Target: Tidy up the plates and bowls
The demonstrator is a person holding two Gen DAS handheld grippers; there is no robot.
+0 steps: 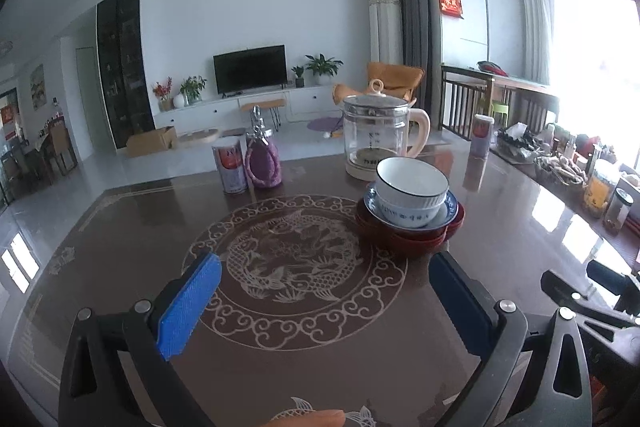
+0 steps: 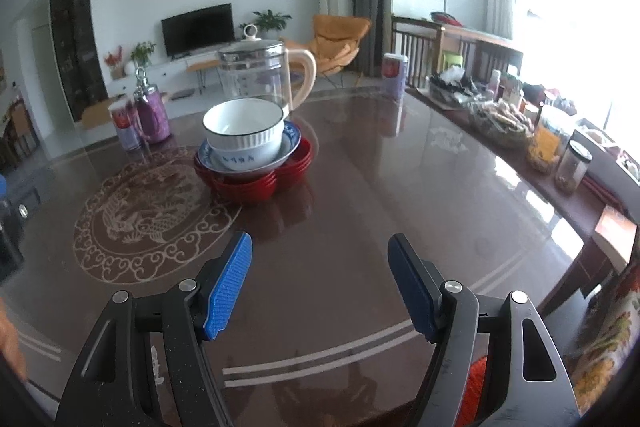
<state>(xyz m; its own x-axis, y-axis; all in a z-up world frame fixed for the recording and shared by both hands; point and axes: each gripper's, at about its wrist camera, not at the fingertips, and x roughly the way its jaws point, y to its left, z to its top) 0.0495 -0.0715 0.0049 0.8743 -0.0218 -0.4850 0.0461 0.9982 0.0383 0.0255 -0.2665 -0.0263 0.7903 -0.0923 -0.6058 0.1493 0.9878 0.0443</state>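
Note:
A white bowl (image 1: 412,187) sits in a blue-patterned dish (image 1: 446,217) on a stack of red bowls (image 1: 404,241) on the brown table (image 1: 280,307). The same stack shows in the right wrist view: white bowl (image 2: 243,129), blue dish (image 2: 290,143), red bowls (image 2: 248,183). My left gripper (image 1: 326,283) is open and empty, a little short of the stack, which lies ahead to its right. My right gripper (image 2: 320,259) is open and empty, nearer than the stack, which lies ahead to its left.
A glass kettle (image 1: 376,135) stands right behind the stack. A purple bottle (image 1: 262,159) and a can (image 1: 230,167) stand at the far left. Another can (image 2: 394,75) stands far right. Jars and snack baskets (image 2: 500,119) crowd the table's right edge.

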